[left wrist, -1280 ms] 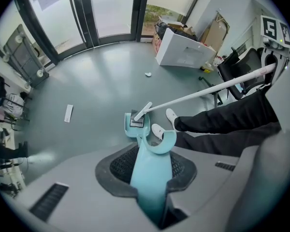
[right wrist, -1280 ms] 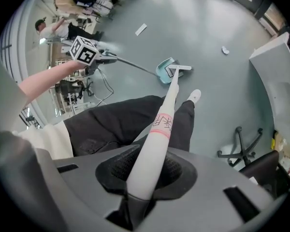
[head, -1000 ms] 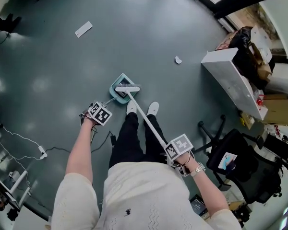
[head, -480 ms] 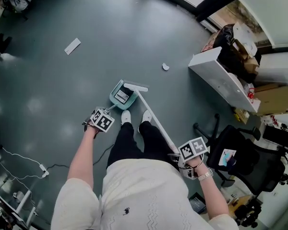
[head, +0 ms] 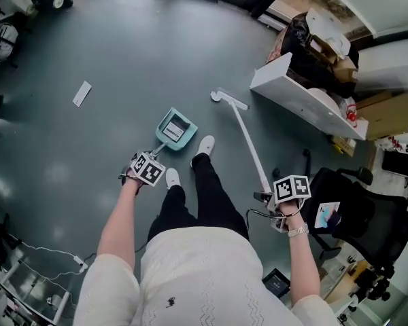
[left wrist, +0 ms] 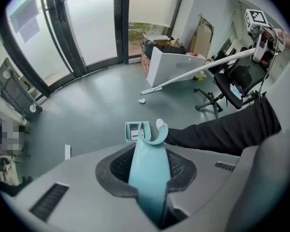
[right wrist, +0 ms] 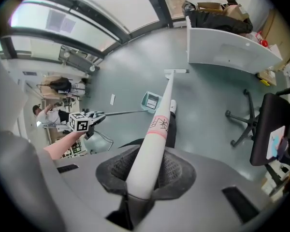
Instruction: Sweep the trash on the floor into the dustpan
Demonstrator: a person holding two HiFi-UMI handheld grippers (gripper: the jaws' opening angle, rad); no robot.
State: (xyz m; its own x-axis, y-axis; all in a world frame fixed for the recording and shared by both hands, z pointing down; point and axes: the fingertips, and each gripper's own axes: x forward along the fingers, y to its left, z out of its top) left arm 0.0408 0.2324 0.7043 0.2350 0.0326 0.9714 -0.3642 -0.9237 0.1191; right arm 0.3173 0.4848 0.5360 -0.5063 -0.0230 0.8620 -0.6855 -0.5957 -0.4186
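Grey-green floor (head: 122, 53) spreads under you, with a white desk (head: 306, 104) and a black chair (head: 353, 229) off to your right. Your left gripper (left wrist: 147, 180) is closed on the teal dustpan handle (left wrist: 146, 153), and the dustpan (head: 175, 129) sits on the floor just ahead of your feet. Your right gripper (right wrist: 144, 178) is clamped round the white broom handle (right wrist: 157, 129) near its top end. From there the broom head (head: 230, 101) rests on the floor near the desk corner, with a small white scrap (left wrist: 141, 100) just beside it. A paper strip (head: 82, 93) lies well apart to the left. Both tools look light and stiff (the long handle will probably swing wide), so short, gentle strokes should suit this high grip.
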